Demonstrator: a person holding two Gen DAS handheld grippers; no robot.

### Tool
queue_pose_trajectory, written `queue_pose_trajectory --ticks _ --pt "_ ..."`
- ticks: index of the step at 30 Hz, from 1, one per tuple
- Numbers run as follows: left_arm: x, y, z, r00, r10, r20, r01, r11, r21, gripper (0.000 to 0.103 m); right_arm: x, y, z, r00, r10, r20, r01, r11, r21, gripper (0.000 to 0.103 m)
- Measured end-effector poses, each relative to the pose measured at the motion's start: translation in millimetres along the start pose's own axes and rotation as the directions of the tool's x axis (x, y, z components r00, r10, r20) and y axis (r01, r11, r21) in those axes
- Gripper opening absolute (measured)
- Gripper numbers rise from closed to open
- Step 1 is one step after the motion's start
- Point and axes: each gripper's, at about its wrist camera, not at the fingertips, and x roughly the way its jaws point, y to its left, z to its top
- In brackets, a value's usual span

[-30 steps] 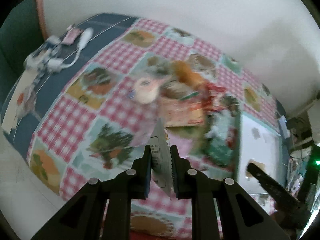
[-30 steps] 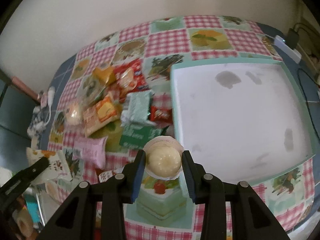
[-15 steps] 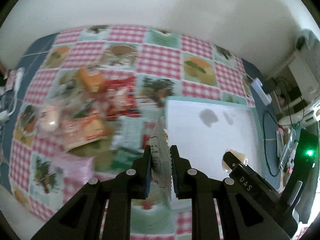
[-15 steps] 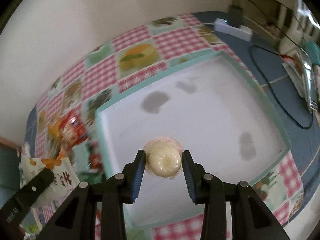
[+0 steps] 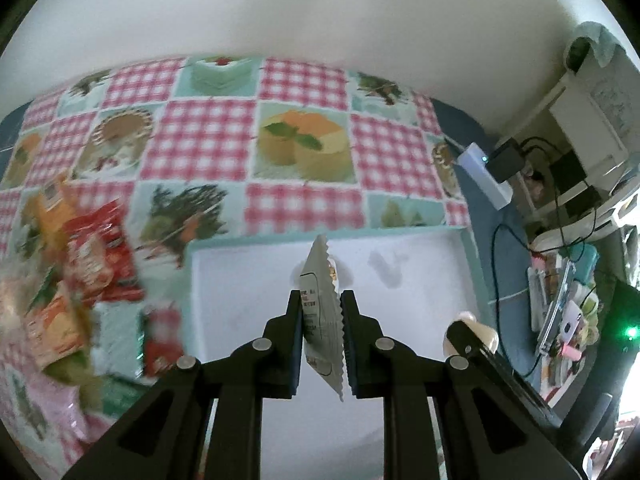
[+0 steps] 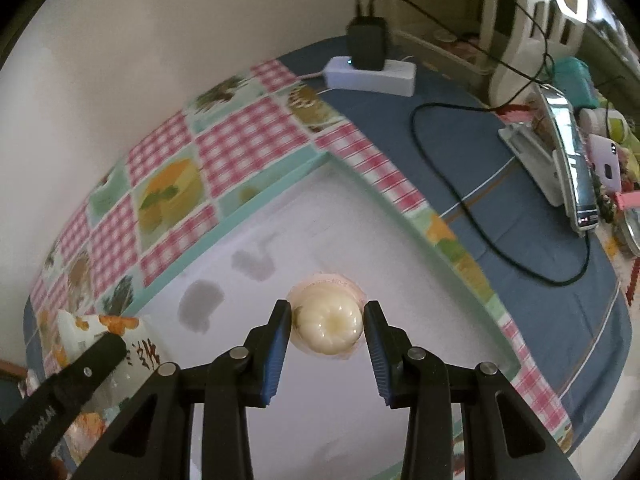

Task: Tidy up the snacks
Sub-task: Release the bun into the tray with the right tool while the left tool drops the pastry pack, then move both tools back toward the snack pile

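My left gripper (image 5: 321,320) is shut on a white snack packet (image 5: 320,312), held edge-on above the white tray (image 5: 240,304) with a teal rim. My right gripper (image 6: 326,328) is shut on a cream jelly cup (image 6: 327,330), held over the same tray (image 6: 280,380). The right gripper and its cup show at the lower right of the left wrist view (image 5: 472,332). The left gripper's packet, white with orange print, shows at the lower left of the right wrist view (image 6: 100,332). A pile of snack packets (image 5: 80,280) lies on the checked cloth left of the tray.
The table carries a pink checked cloth with cake pictures (image 5: 208,136). A white power strip with a black adapter (image 6: 368,68) and a black cable (image 6: 460,200) lie on the blue surface right of the tray. Cluttered items (image 6: 572,152) stand at the far right.
Both grippers have moved right from over the snack pile to over the white tray, each still holding its item. The views have swung toward the tray's far right corner.
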Motion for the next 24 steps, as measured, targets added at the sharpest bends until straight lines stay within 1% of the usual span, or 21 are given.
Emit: queue_pose_trajectory --ticks 3,4,5,6,7,8,9,10,12,14,16,18,19,20,21,24 --pt "12.3 -1.3 1.9 1.0 -0.026 -0.004 0.026 1.0 -0.001 0.019 5.3 -5.9 5.5 1.0 -0.021 0.004 0.021 1.0 0.009 0.041" --pt "14.7 -0.5 1.9 1.0 -0.026 -0.01 0.026 1.0 -0.001 0.022 7.1 -7.5 6.6 1.0 -0.029 0.004 0.029 1.0 0.011 0.041" --pt "16.7 0.3 2.0 1.0 -0.018 -0.016 0.018 1.0 -0.001 0.034 7.9 -8.9 6.7 0.999 -0.038 0.005 0.038 0.999 0.015 0.041" --pt "16.8 1.5 1.8 1.0 -0.01 -0.017 0.01 1.0 -0.003 0.043 9.4 -10.0 7.2 0.999 -0.048 0.003 0.048 0.999 0.021 0.041" --pt "16.1 3.4 1.7 1.0 -0.004 -0.016 0.004 1.0 -0.008 0.06 10.4 -10.4 7.4 0.999 -0.054 0.001 0.054 0.998 0.022 0.041" --pt "14.7 5.4 1.6 1.0 -0.002 -0.015 0.002 1.0 -0.013 0.064 10.4 -10.3 7.5 0.998 -0.056 0.001 0.056 0.998 0.02 0.042" --pt "13.3 7.5 1.0 1.0 -0.001 -0.018 0.001 1.0 -0.018 0.064 9.8 -9.6 7.3 0.998 -0.057 0.001 0.057 0.998 0.017 0.048" --pt "11.3 9.7 0.2 1.0 0.001 -0.022 -0.002 1.0 -0.023 0.064 8.4 -8.2 6.8 0.998 -0.059 0.003 0.059 0.998 0.01 0.058" --pt "7.4 13.1 -1.4 1.0 0.015 -0.025 -0.015 1.0 -0.026 0.069 5.5 -3.1 5.9 0.998 -0.062 0.009 0.062 0.998 -0.016 0.064" --pt "2.2 17.0 -3.9 0.999 0.044 -0.019 -0.045 0.999 -0.023 0.081 1.6 2.6 4.3 0.998 -0.059 0.014 0.06 0.997 -0.043 0.068" --pt "-3.3 22.8 -6.7 0.998 0.061 -0.013 -0.061 0.998 -0.028 0.083 -1.4 6.8 2.1 0.999 -0.046 0.017 0.047 0.997 -0.062 0.083" --pt "-9.4 31.3 -10.5 0.997 0.074 -0.007 -0.074 0.996 -0.04 0.084 -6.0 10.5 -1.7 0.999 -0.041 0.028 0.043 0.996 -0.082 0.091" --pt "-13.1 36.1 -12.7 0.996 0.084 -0.001 -0.084 0.995 -0.048 0.088 -7.6 11.7 -3.3 0.998 -0.043 0.034 0.046 0.995 -0.089 0.096" --pt "-17.6 42.0 -15.9 0.995 0.101 0.009 -0.1 0.993 -0.056 0.092 -9.0 13.2 -5.2 0.998 -0.044 0.038 0.048 0.994 -0.096 0.099" --pt "-21.9 47.7 -18.7 0.993 0.117 0.019 -0.116 0.991 -0.065 0.093 -10.8 14.5 -7.6 0.998 -0.041 0.042 0.045 0.994 -0.103 0.103" --pt "-32.8 60.6 -24.7 0.987 0.155 0.041 -0.151 0.985 -0.087 0.094 -16.9 17.8 -15.9 0.999 -0.027 0.046 0.032 0.993 -0.117 0.103"
